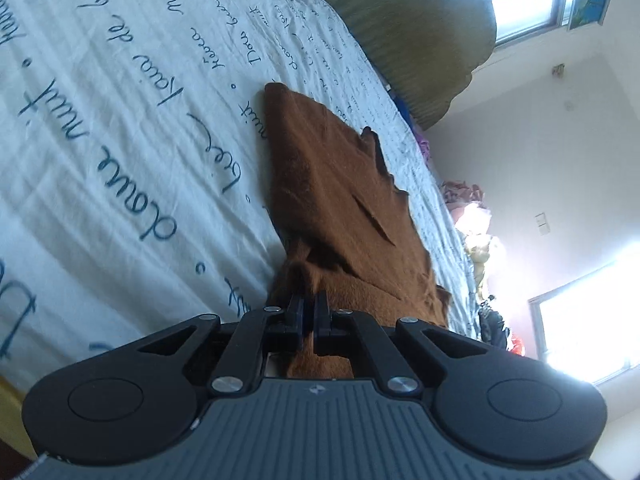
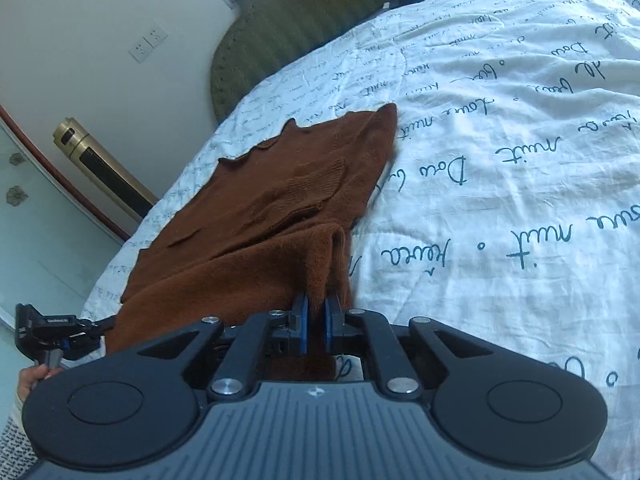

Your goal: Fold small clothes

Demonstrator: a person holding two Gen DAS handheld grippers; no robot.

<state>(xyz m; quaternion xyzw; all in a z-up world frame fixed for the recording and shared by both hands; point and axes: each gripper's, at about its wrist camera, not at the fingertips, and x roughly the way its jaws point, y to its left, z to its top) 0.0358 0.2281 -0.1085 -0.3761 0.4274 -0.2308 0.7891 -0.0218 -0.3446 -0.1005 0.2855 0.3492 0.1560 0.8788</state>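
Note:
A small brown knit garment [image 1: 332,184] lies on a white bedsheet [image 1: 120,120] printed with blue script. My left gripper [image 1: 309,300] is shut on the garment's near edge, with a fold of brown cloth between its fingers. In the right wrist view the same garment [image 2: 280,192] stretches away across the sheet [image 2: 500,200]. My right gripper [image 2: 316,308] is shut on another part of its near edge, which is lifted a little off the sheet. The left gripper [image 2: 60,332] shows at the lower left of that view, held by a hand.
A green striped headboard cushion [image 1: 420,32] runs along the bed's far side and also shows in the right wrist view [image 2: 300,12]. Piled colourful clothes [image 1: 476,220] lie on the far part of the bed. A gold floor-standing unit [image 2: 100,168] stands by the wall.

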